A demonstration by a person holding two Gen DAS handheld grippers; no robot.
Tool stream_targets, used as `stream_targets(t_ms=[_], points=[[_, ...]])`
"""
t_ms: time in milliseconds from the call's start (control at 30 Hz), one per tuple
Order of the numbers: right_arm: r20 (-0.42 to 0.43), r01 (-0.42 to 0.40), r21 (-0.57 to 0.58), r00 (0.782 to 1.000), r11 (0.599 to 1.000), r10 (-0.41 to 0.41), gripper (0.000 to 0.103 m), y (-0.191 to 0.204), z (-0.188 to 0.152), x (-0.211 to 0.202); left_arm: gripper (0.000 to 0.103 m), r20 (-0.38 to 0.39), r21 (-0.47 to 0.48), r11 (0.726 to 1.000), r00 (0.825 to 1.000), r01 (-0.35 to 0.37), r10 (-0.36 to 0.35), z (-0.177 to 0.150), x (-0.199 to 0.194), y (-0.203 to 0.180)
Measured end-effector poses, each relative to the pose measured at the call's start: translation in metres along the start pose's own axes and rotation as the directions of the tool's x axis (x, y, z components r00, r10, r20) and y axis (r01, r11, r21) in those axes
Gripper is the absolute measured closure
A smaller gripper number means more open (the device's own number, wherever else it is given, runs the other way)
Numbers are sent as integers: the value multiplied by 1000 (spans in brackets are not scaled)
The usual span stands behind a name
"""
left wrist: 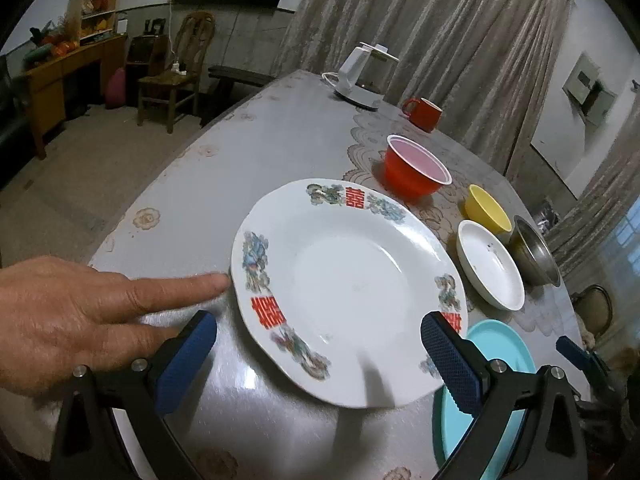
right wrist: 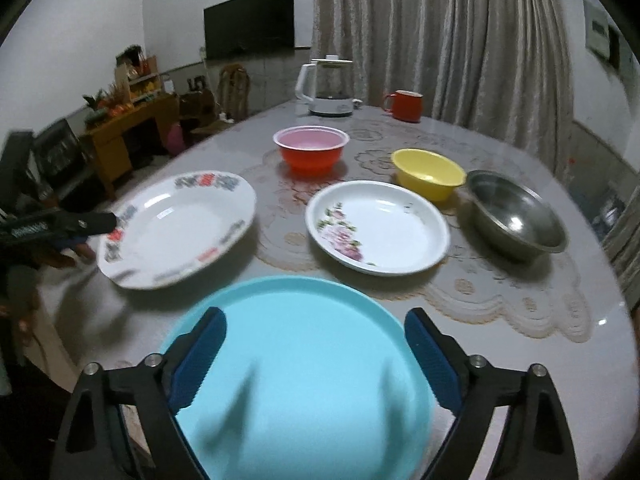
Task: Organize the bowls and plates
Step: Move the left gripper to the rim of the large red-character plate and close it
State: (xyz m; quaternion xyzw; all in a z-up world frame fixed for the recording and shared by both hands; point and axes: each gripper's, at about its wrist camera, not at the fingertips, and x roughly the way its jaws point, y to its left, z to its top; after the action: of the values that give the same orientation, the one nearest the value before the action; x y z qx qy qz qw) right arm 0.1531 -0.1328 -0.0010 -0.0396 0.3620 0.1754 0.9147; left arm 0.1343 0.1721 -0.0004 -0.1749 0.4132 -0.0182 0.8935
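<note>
Left hand-held gripper (left wrist: 320, 344): jaws wide, patterned plate (left wrist: 348, 292) between them, ungripped.
Right hand-held gripper (right wrist: 316, 350): jaws wide over blue plate (right wrist: 304, 368).
Advice: rims should be clamped squarely before stacking.

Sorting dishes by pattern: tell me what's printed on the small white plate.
Pink flowers with green leaves on the small white plate, clearest in right wrist view.

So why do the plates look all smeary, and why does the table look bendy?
Right wrist view: the blue plate and the patterned plate smear from motion blur. Left wrist view: the patterned plate is sharper, only its near rim blurs. Both views: the fisheye lens curves the table and darkens the corners.
</note>
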Motion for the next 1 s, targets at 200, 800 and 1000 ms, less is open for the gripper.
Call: stream_targets(t_ms=[200,800,1000], points=[[-32,-59,57,998,997,61,16,1,8,18,5,13,19,1000,1000,-18,18,7,6,4],[-97,-166,81,980,983,174,35,27,45,84,35,-58,-5,999,997,55,-55,11,39,30],[-139,-184,99,971,978,197,39,34,56,112,37,-56,-31,997,996,71,-73,12,42,38]])
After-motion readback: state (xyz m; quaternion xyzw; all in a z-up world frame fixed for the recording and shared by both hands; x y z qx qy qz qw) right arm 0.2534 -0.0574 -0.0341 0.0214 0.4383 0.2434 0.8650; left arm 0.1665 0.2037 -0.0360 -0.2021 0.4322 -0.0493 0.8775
